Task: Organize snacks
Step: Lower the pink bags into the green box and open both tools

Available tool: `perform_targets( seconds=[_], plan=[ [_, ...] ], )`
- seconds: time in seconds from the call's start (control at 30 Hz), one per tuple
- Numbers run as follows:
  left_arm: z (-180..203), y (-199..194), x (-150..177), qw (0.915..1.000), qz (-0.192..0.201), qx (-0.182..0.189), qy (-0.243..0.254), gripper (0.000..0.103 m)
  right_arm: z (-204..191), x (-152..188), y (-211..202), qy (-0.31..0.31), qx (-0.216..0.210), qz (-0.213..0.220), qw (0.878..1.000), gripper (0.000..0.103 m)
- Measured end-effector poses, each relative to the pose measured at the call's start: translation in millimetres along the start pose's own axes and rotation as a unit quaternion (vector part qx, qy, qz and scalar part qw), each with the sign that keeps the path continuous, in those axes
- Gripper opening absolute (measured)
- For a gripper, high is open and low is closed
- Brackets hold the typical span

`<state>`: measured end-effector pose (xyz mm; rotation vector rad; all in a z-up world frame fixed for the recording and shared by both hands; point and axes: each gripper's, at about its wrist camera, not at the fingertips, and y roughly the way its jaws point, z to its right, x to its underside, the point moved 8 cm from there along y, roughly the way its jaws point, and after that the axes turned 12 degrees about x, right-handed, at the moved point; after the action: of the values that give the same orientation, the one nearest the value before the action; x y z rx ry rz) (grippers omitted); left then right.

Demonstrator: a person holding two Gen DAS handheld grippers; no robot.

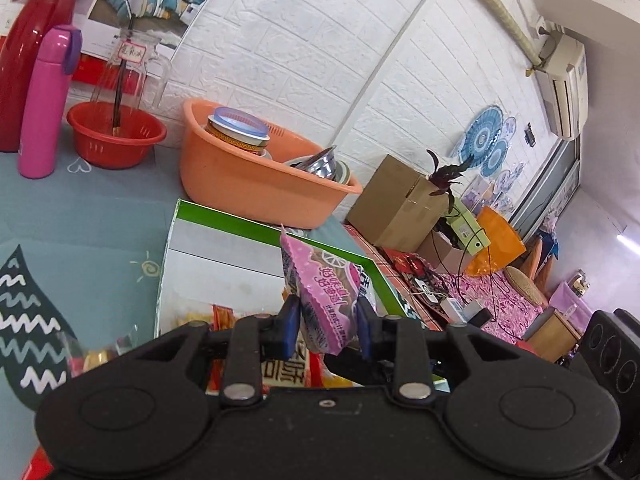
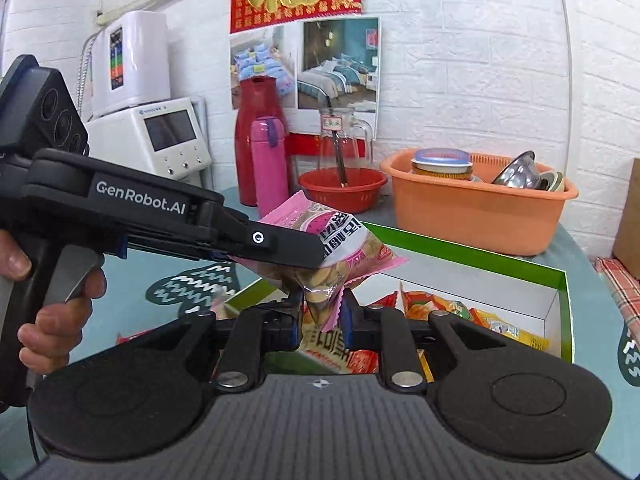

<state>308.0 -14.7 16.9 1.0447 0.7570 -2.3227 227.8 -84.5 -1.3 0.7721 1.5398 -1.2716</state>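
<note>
Item: pink snack packet [image 2: 340, 248], held above my green-rimmed box [image 2: 560, 280]. My left gripper [image 1: 328, 320] is clamped narrow on one end of the packet; my right gripper [image 2: 322, 312] pinches the clear lower end, both at once. Box contents: assorted orange and yellow snack packs [image 2: 480, 316]. Behind the box, on the teal tablecloth [image 1: 80, 216]: orange basin [image 2: 480, 216] with bowls, red colander [image 2: 344, 188], pink flask [image 2: 268, 164].
</note>
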Motion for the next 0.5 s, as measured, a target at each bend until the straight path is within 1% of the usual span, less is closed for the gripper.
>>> perform_targets(
  seconds=[0.1,0.13,0.17,0.2,0.23,0.27,0.3,0.33,0.37,0.43,0.5],
  plan=[
    [-12,9,-3,1.0000,-0.003,-0.006,-0.002,0.068,6,0,15,0.001,0.001,-0.011,1.000,0.033],
    [-17,13,-4,0.9999,-0.006,-0.010,-0.001,0.072,6,0,20,-0.003,0.002,-0.014,1.000,0.034],
    [-21,16,-3,0.9998,-0.012,-0.016,-0.002,0.085,6,1,24,-0.008,0.004,-0.017,1.000,0.036],
    [-26,18,-2,0.9995,-0.016,-0.028,-0.003,0.096,6,4,30,-0.019,0.008,-0.022,1.000,0.040],
    [-32,18,-1,0.9987,-0.016,-0.047,-0.008,0.103,6,6,34,-0.031,0.017,-0.024,0.999,0.050],
    [-37,14,0,0.9977,-0.008,-0.065,-0.012,0.103,6,9,36,-0.039,0.028,-0.023,0.999,0.064],
    [-39,8,1,0.9967,0.005,-0.080,-0.011,0.103,7,12,35,-0.047,0.036,-0.020,0.998,0.072],
    [-39,4,1,0.9965,0.011,-0.083,-0.006,0.103,8,14,33,-0.051,0.036,-0.015,0.998,0.086],
    [-38,1,2,0.9968,0.009,-0.079,-0.004,0.103,9,15,29,-0.049,0.029,-0.007,0.998,0.094],
    [-34,-5,2,0.9969,0.006,-0.078,-0.006,0.103,10,16,22,-0.042,0.019,-0.002,0.999,0.094],
    [-26,-13,2,0.9967,0.008,-0.081,0.000,0.103,11,14,15,-0.036,0.017,-0.002,0.999,0.094]
  ],
)
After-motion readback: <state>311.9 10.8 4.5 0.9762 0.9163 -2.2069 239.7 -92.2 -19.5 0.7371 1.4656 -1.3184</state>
